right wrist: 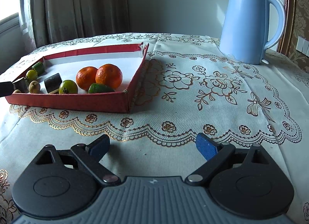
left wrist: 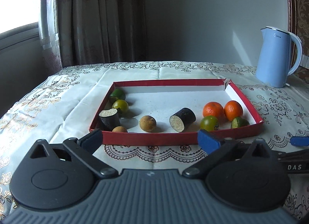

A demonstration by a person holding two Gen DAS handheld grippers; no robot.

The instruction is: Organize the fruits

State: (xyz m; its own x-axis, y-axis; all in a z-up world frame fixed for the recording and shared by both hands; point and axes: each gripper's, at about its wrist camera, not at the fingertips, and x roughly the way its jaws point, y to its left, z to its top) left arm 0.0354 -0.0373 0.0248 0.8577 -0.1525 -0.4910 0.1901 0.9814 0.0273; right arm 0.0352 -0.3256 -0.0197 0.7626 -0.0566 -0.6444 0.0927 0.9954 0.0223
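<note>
A shallow red tray (left wrist: 146,138) (right wrist: 77,102) with a white floor holds the fruit. Two oranges (left wrist: 213,110) (right wrist: 109,75) sit at its right, with a green tomato (left wrist: 209,123) (right wrist: 68,87) and a green wedge (left wrist: 239,122) (right wrist: 100,88) in front. Two dark cut sugarcane pieces (left wrist: 183,119) (right wrist: 52,82) and two brown longans (left wrist: 147,123) lie in the middle and left. A green fruit piece (left wrist: 117,94) and a second tomato (left wrist: 120,105) lie at the far left. My left gripper (left wrist: 149,137) is open and empty just before the tray's front wall. My right gripper (right wrist: 152,146) is open and empty over the cloth, right of the tray.
A light blue electric kettle (left wrist: 278,57) (right wrist: 249,25) stands at the back right of the table. A lace-patterned tablecloth (right wrist: 212,88) covers the table. Curtains (left wrist: 96,17) hang behind, at the left. The table drops off at the left edge.
</note>
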